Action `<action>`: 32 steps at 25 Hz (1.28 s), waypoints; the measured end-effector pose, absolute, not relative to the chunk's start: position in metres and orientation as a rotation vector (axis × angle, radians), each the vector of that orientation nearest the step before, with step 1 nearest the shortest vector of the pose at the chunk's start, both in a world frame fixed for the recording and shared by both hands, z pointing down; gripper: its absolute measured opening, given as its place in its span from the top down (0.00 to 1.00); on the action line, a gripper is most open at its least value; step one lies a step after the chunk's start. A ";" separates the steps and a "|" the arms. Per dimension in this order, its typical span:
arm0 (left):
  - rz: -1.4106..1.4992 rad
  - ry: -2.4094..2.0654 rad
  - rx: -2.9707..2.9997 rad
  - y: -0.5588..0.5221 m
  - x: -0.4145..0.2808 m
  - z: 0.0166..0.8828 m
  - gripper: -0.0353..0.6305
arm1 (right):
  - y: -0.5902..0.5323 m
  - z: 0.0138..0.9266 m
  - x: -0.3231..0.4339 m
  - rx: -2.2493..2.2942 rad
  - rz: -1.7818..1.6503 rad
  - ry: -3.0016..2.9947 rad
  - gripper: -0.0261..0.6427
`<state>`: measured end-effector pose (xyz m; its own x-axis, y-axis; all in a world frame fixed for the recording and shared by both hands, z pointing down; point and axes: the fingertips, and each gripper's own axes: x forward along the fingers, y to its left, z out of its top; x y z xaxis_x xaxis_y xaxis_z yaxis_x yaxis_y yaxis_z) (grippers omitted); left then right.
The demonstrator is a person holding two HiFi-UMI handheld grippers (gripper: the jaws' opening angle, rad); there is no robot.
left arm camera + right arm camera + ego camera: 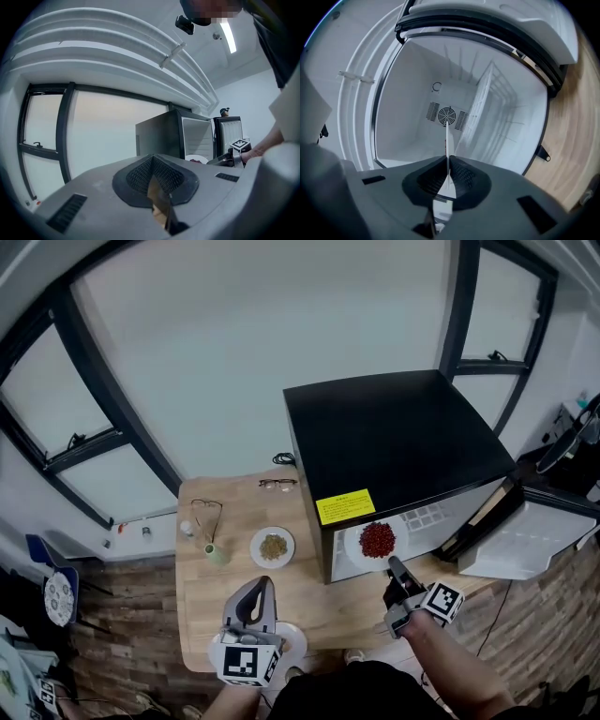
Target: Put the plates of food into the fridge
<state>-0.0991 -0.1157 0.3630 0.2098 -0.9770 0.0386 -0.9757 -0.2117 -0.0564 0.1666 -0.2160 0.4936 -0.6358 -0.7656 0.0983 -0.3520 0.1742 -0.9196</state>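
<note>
Right gripper point(393, 566), jaws clamped on the red-food plate point(377, 540) rim, held it at the open fridge point(403, 442) mouth (left gripper point(262, 585) closed, apparently empty); brown-food plate point(273, 547) sat untouched on the table point(202, 634).

Both level: right hand-held gripper point(394, 567) clamps a plate point(354, 547) rim, left hand-held gripper point(262, 583) closed

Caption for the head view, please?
Right claw holds a plate of red food at the open fridge; a second plate waits on the wooden table.
</note>
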 end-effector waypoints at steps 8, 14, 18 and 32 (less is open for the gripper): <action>-0.126 2.026 -2.322 -0.120 -0.121 0.356 0.94 | -0.242 0.495 0.144 -1.135 -1.531 2.132 0.91; -0.143 2.061 -2.294 -0.127 -0.133 0.358 0.94 | -0.264 0.481 0.131 -1.276 -1.427 2.303 0.91; -0.156 2.034 -2.293 -0.132 -0.127 0.357 0.94 | -0.277 0.476 0.127 -1.360 -1.331 2.409 0.90; -0.177 2.056 -2.300 -0.133 -0.127 0.365 0.94 | -0.297 0.493 0.130 -1.720 -1.017 2.754 0.62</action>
